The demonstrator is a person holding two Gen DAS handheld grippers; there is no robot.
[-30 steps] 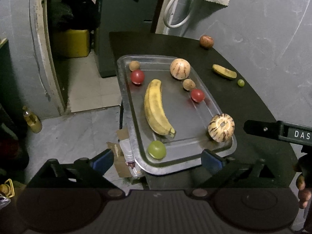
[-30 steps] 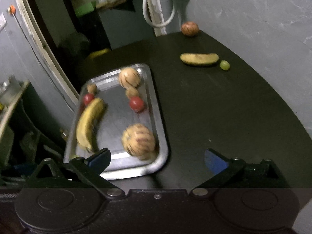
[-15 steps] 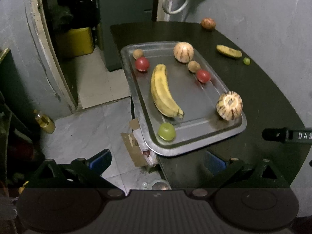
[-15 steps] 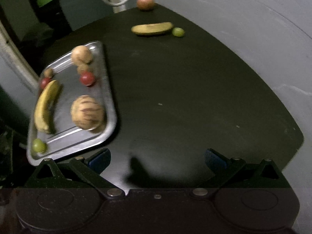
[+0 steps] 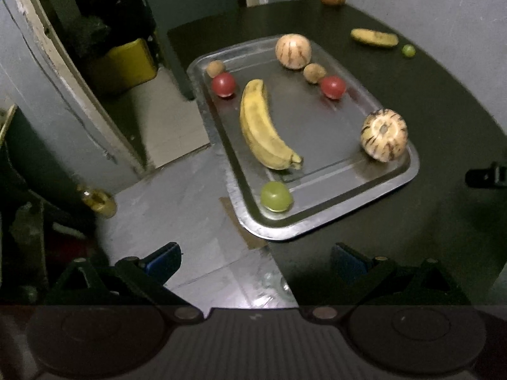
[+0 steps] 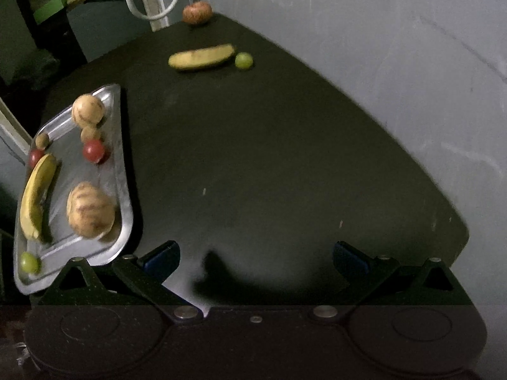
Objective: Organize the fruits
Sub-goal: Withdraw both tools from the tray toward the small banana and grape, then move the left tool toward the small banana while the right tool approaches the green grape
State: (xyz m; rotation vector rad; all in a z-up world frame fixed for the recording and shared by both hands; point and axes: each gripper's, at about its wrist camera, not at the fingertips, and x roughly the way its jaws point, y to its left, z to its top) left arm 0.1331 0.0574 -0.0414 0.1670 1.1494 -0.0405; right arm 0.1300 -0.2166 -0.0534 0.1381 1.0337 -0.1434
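While hovering above the table [image 6: 285, 158], both tongs gape wide, empty.

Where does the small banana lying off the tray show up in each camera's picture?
Left wrist view: the small banana lies top right, on the dark table beyond the tray.
Right wrist view: it lies upper middle.
Shared landmark: the green grape just beside its end.

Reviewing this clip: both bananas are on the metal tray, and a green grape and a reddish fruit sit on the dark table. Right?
Not quite. Only one banana lies on the metal tray; the second banana lies on the dark table beside the green grape, as the right wrist view shows. The reddish fruit is on the table.
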